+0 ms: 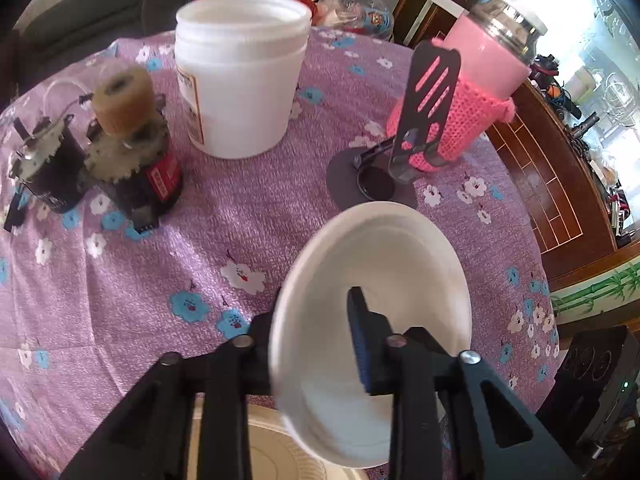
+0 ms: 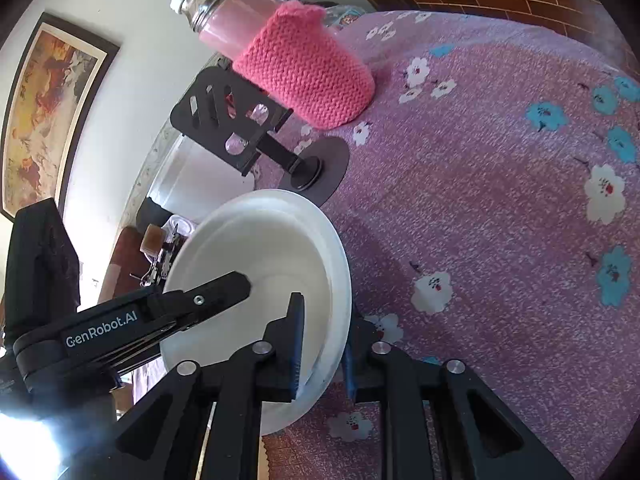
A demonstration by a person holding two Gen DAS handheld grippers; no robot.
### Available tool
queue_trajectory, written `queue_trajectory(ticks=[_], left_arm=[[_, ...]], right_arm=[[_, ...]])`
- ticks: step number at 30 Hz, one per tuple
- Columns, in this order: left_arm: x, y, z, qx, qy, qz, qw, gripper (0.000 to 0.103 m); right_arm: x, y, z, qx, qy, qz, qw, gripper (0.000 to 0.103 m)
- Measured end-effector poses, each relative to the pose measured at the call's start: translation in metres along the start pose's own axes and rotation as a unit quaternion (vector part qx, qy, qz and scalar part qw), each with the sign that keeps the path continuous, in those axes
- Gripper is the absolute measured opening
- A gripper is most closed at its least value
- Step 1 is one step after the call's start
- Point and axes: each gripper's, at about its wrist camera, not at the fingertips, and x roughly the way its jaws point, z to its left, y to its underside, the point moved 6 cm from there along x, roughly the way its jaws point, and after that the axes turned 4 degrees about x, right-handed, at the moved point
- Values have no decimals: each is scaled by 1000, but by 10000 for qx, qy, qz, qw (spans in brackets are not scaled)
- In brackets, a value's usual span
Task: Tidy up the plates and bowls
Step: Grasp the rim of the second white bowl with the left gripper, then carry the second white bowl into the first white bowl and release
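Observation:
A white bowl [image 1: 384, 264] [image 2: 272, 248] is tilted over the purple flowered tablecloth [image 1: 160, 260], and both grippers hold its rim. My left gripper [image 1: 312, 312] is shut on the rim nearest its camera, its blue-padded finger [image 1: 360, 344] inside the bowl and the other outside. In the right wrist view it comes in from the left, with one finger [image 2: 224, 284] reaching into the bowl. My right gripper [image 2: 324, 312] is shut on the opposite rim, one pad inside and one outside. A cream paper plate [image 1: 264, 452] lies under the bowl, mostly hidden.
Behind the bowl stand a black phone stand [image 1: 424, 112] and a pink bottle in a knitted sleeve [image 1: 472, 92]. A white plastic tub [image 1: 240, 72] is at the back and geared machine parts [image 1: 128, 152] are at the left. The table edge curves past on the right.

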Motion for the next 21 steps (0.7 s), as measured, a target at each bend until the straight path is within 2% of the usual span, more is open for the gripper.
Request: queue_trajectory(ticks=[2, 8, 12, 16, 21], left_arm=[[-8, 0, 2, 19, 33, -100, 9999, 18], [-43, 10, -2, 142, -66, -507, 9986, 18], [-73, 31, 9, 152, -326, -770, 9964, 18], [-113, 59, 36, -1, -577, -1026, 9930, 18], [-164, 109, 87, -613, -685, -1219, 9883, 18]], right_arm=[[-8, -2, 3, 7, -50, -111, 9999, 14], [-33, -4, 25, -274, -201, -476, 9983, 13], [-44, 5, 45, -503, -404, -476, 9968, 12], [-50, 26, 78, -911, -680, -338, 9929, 12], [-54, 81, 130, -1686, -1065, -7, 9799, 12]])
